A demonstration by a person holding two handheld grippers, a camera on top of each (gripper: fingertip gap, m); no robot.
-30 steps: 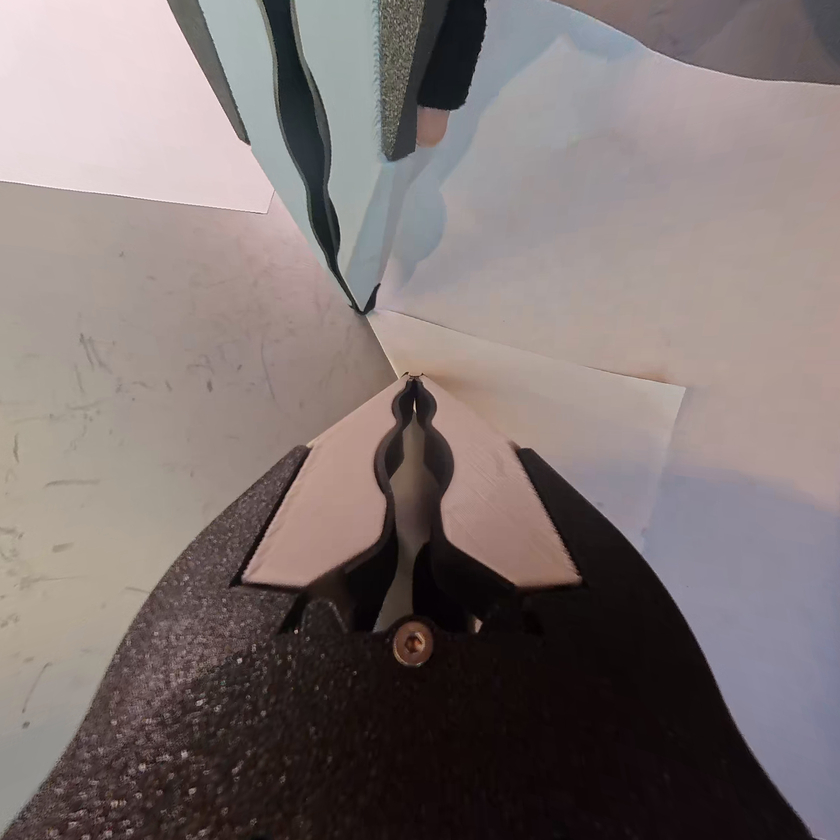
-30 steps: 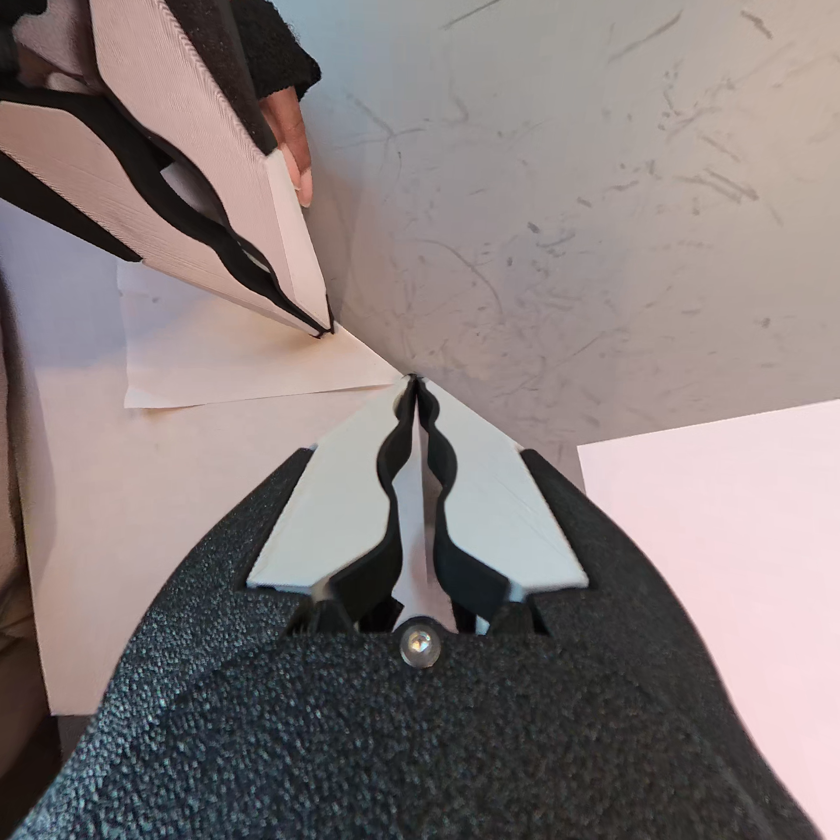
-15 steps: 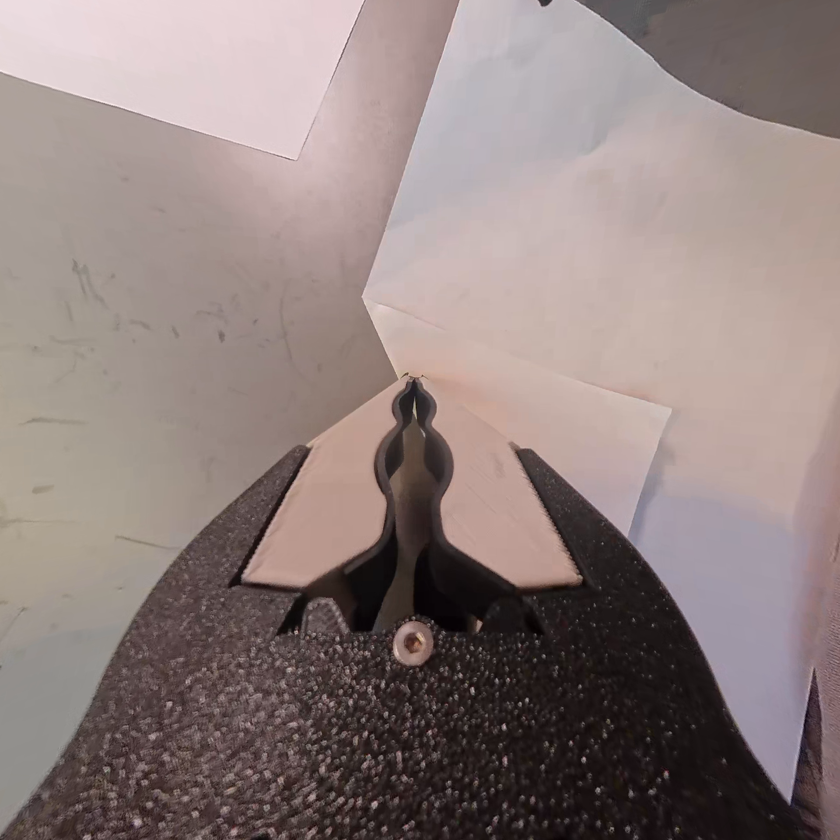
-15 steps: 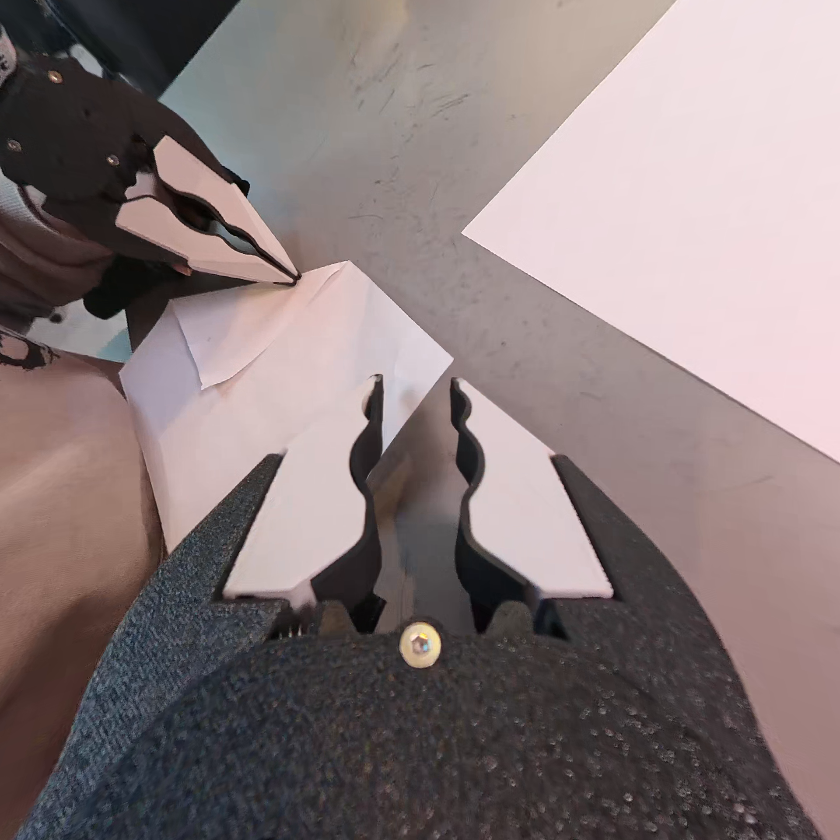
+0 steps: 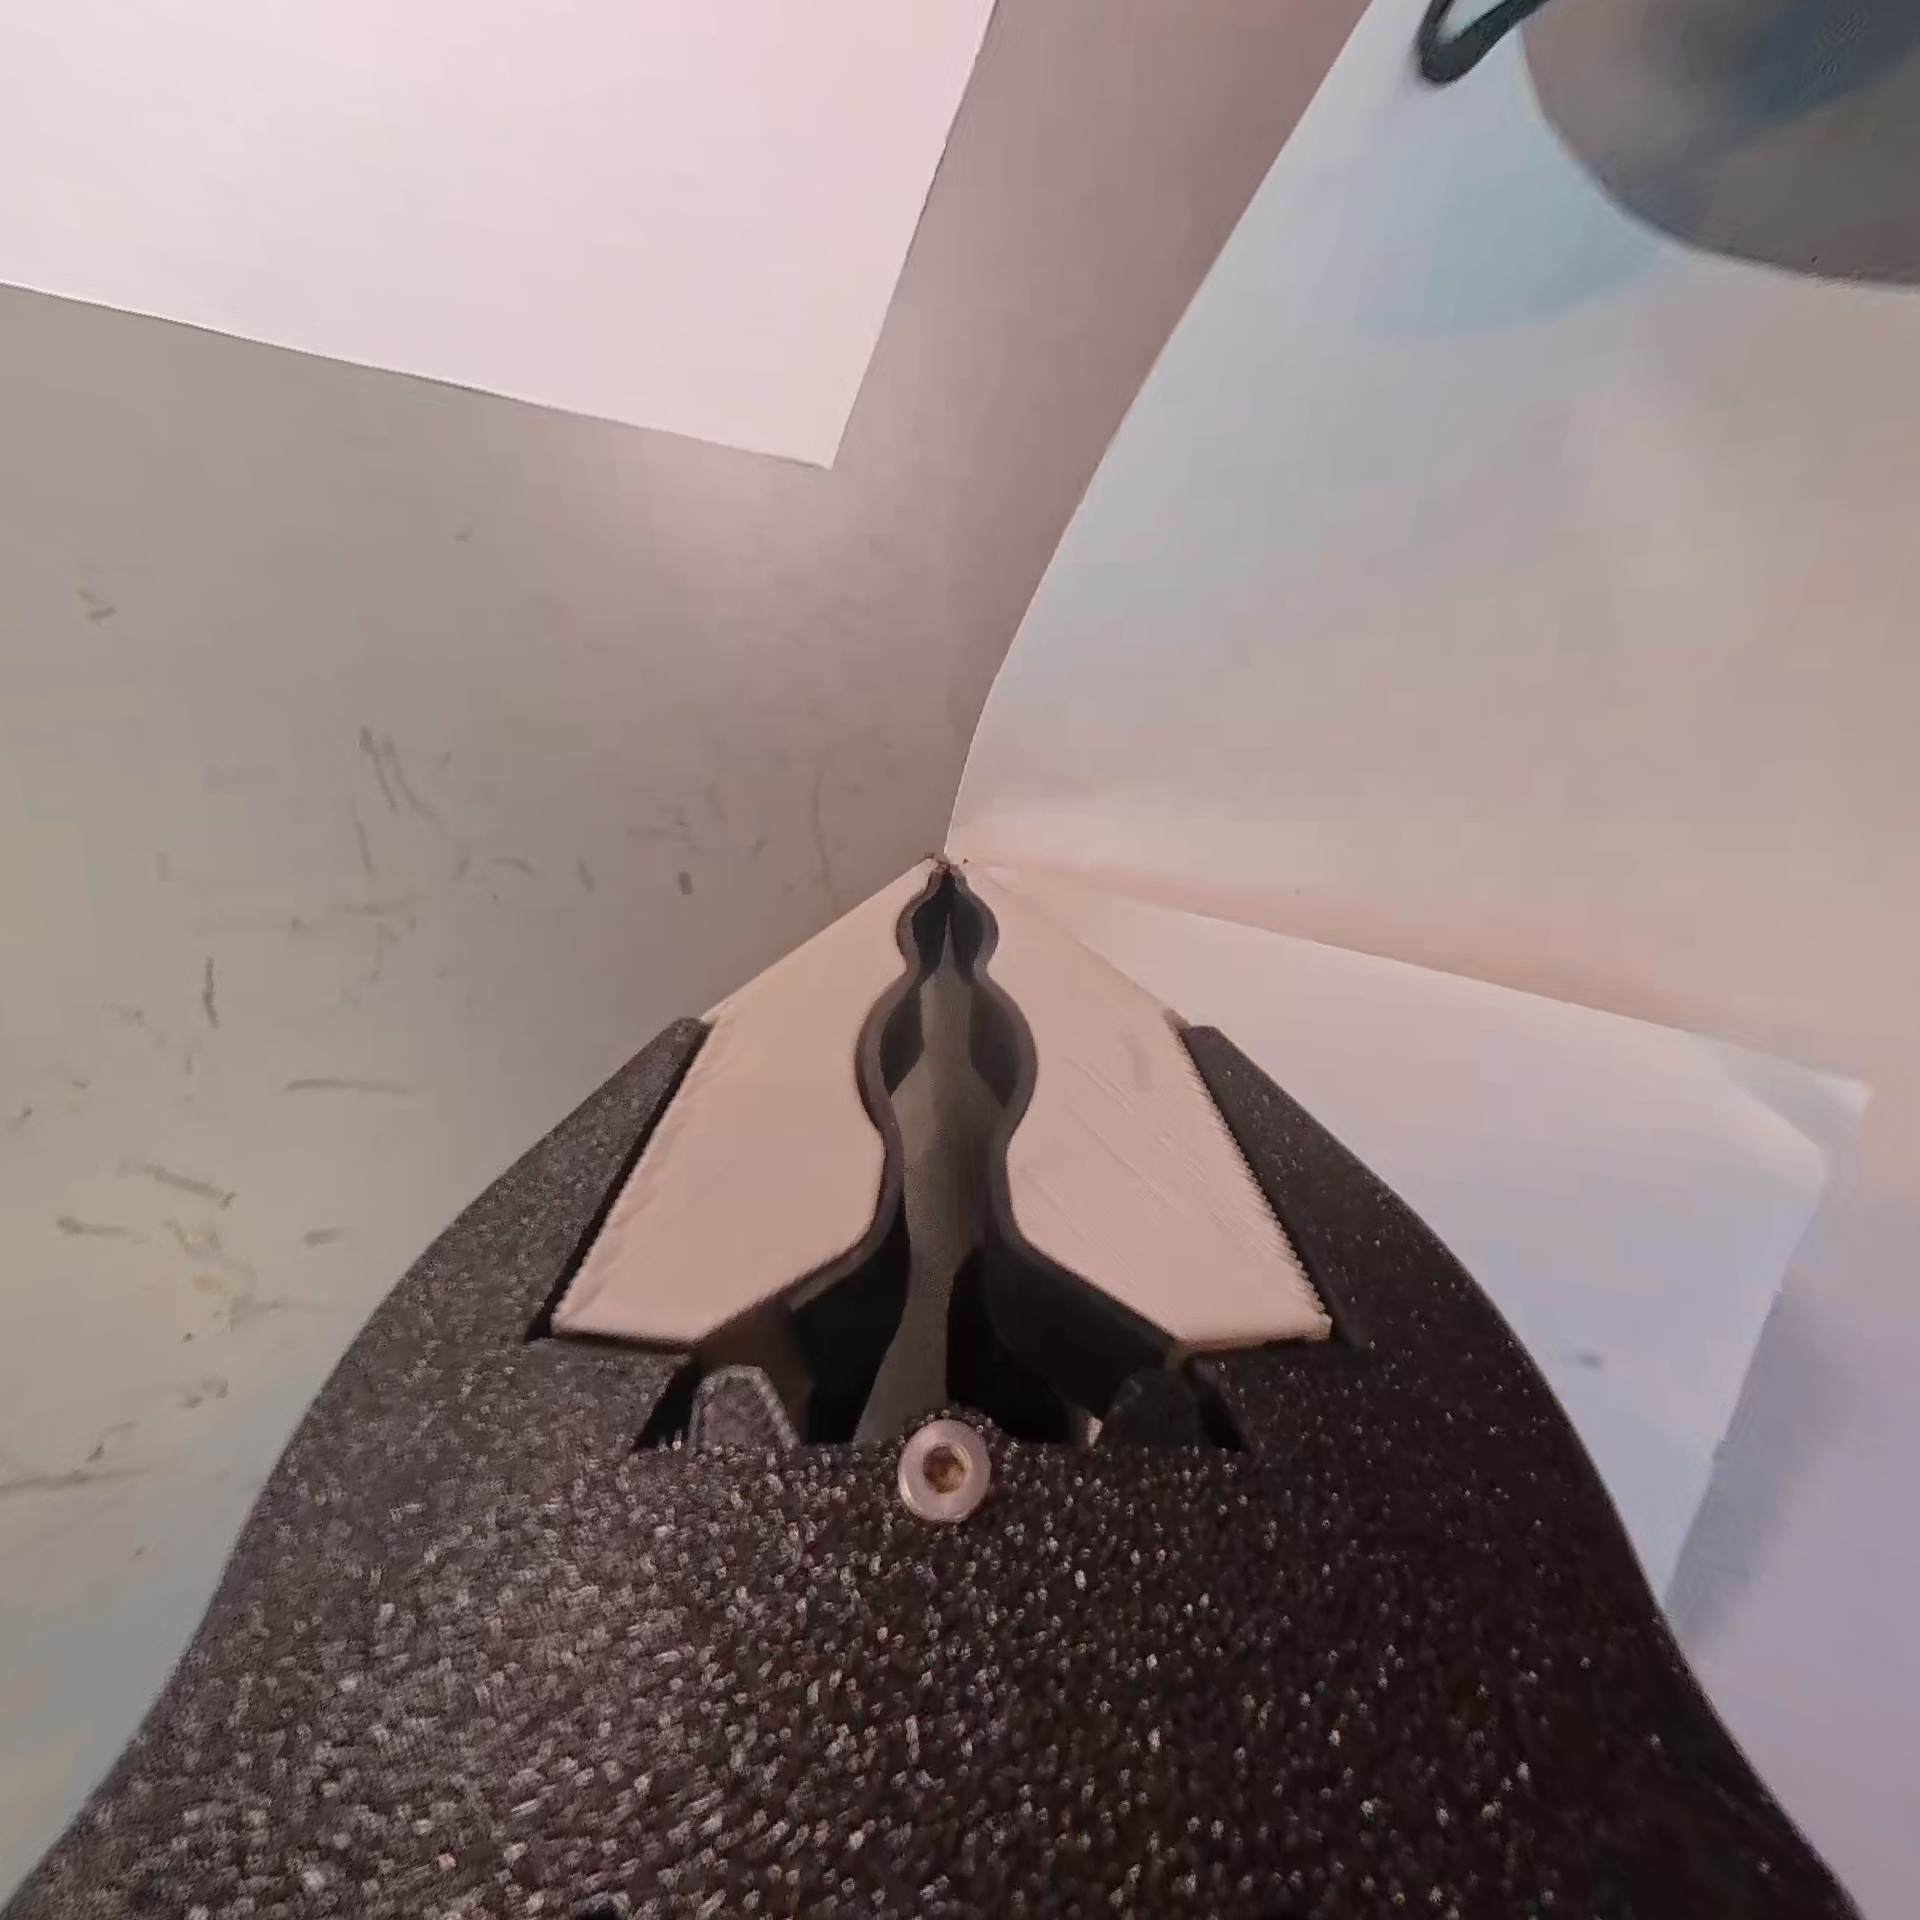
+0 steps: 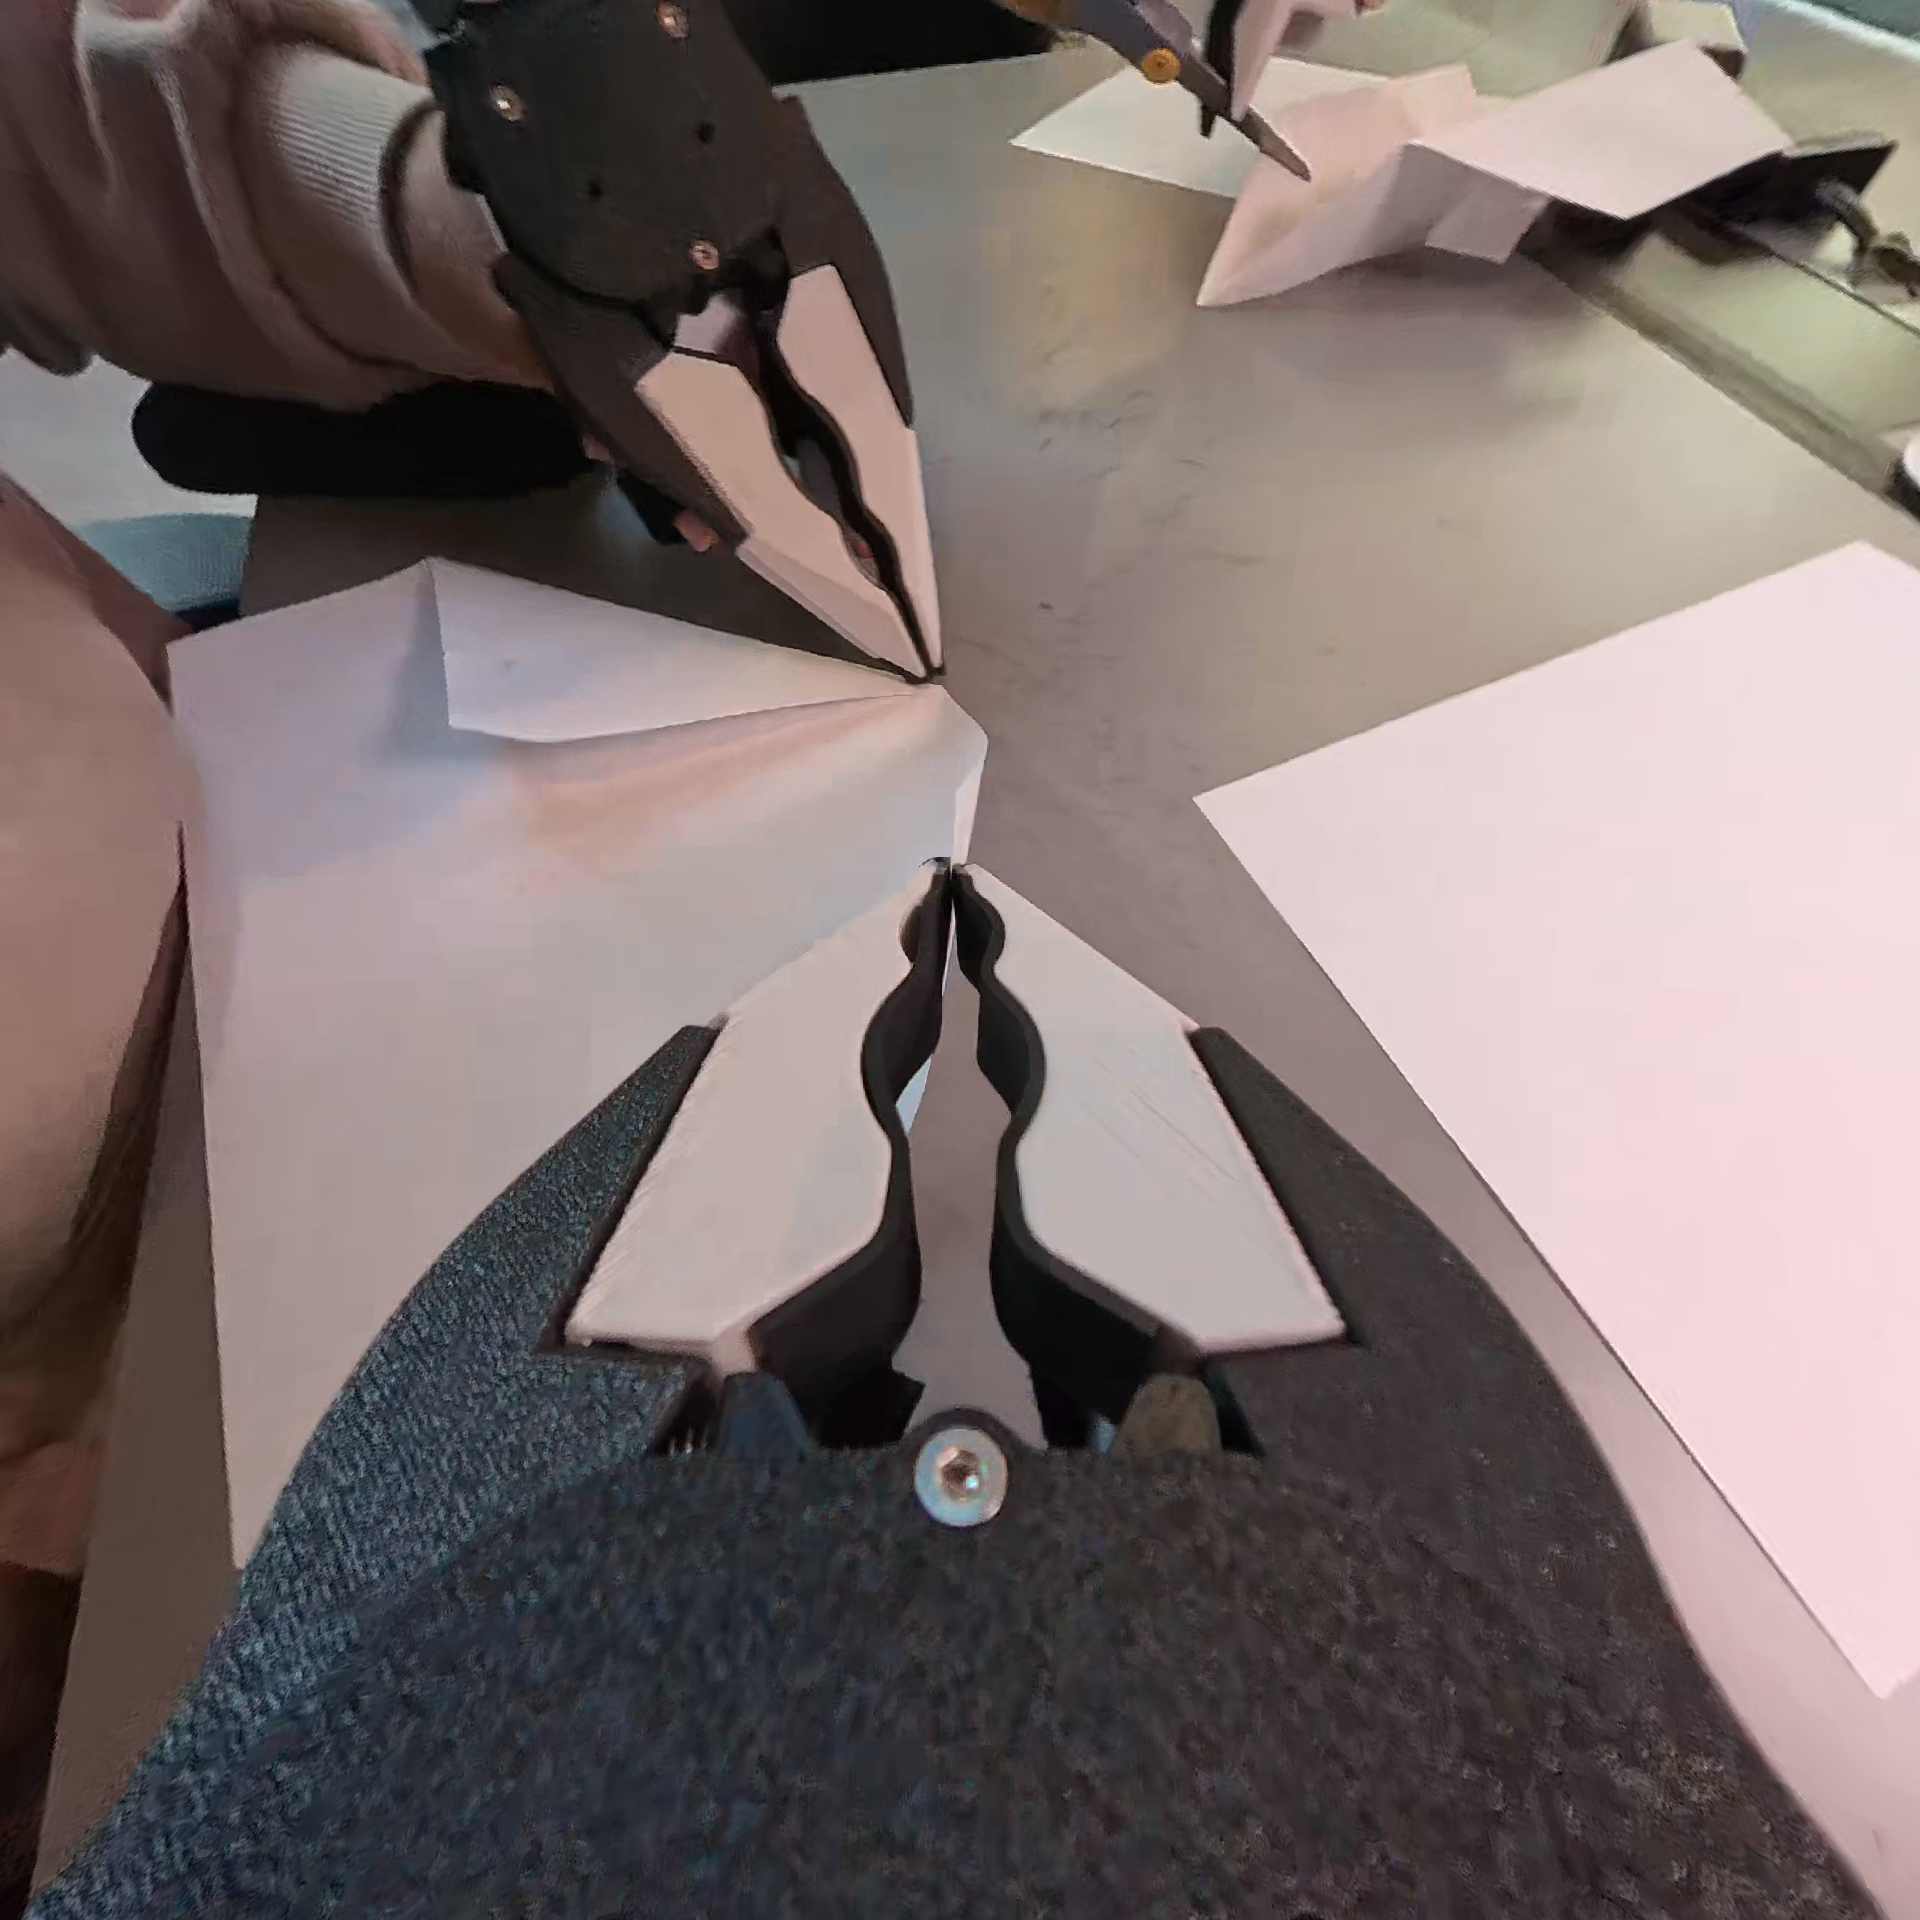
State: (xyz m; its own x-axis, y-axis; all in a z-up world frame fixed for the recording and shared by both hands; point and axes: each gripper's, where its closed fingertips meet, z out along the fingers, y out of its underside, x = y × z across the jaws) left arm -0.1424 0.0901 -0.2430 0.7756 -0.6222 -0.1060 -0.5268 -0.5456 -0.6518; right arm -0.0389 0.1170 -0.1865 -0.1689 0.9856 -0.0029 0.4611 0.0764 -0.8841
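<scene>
A white sheet of paper (image 6: 499, 987) lies on the grey scratched table (image 6: 1195, 468), with one corner folded over into a flap (image 6: 623, 675). My left gripper (image 6: 923, 670) is shut, and its tips rest on the sheet where the flap's crease meets the paper's edge. In the left wrist view my left gripper (image 5: 943, 868) sits at that same point, and the sheet (image 5: 1455, 623) curves upward to its right. My right gripper (image 6: 951, 873) is shut on the sheet's right edge, just below the left gripper's tips. The paper bends up between the two grippers.
A second flat white sheet (image 6: 1610, 987) lies to the right and also shows in the left wrist view (image 5: 468, 208). Folded paper shapes (image 6: 1455, 177) and another tool (image 6: 1236, 114) are at the back right. A sleeved arm (image 6: 229, 208) is at the left. Spacing between my two grippers at the tips: around 12 centimeters.
My right gripper let go of the sheet, opened, moved to its right edge and closed on it. The sheet has lifted and curved. My left gripper stayed shut at the crease.
</scene>
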